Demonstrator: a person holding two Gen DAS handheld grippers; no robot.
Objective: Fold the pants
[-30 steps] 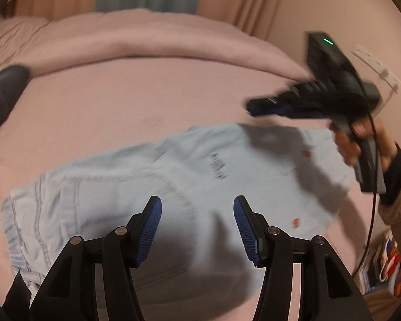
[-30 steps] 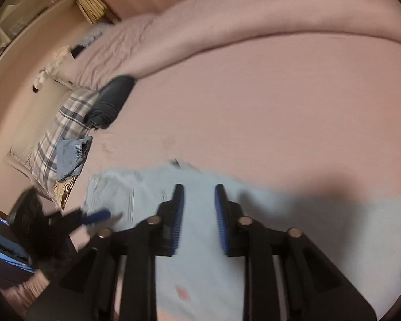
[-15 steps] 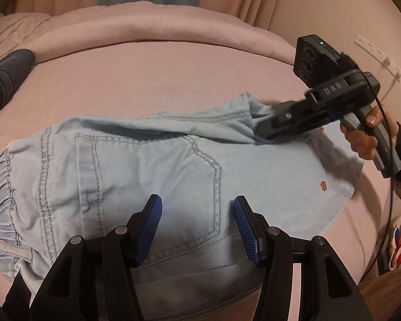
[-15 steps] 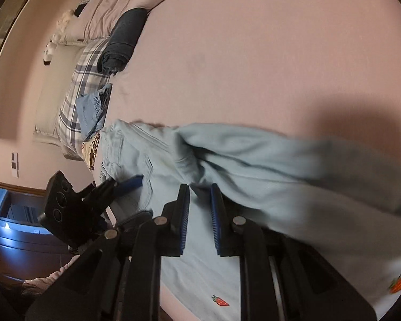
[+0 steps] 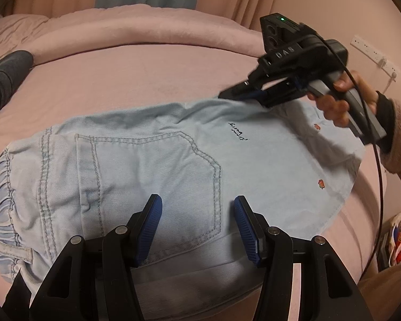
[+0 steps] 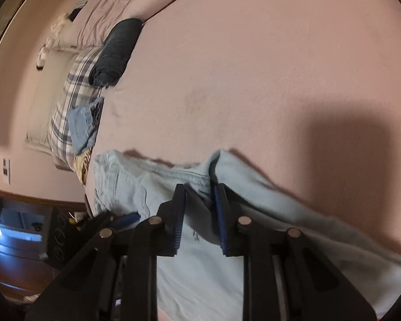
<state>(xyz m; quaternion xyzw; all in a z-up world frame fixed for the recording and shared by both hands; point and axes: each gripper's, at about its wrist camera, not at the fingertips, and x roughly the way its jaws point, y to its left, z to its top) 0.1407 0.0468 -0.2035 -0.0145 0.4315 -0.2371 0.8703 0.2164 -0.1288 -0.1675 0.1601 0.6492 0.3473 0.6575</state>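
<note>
One dark roll [image 5: 6,72] beside pants [image 5: 152,171], plaid pillow [image 6: 72,99]

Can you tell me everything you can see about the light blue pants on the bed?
The pants are pale blue denim, lying spread on the pink bed, folded leg over leg. A stitched back pocket faces up, with a gathered stretchy waistband at the left, small dark writing and tiny red pictures on the leg. The right gripper has the far edge between its opening jaws, lifting a ridge. The left gripper is open above the pocket.
</note>
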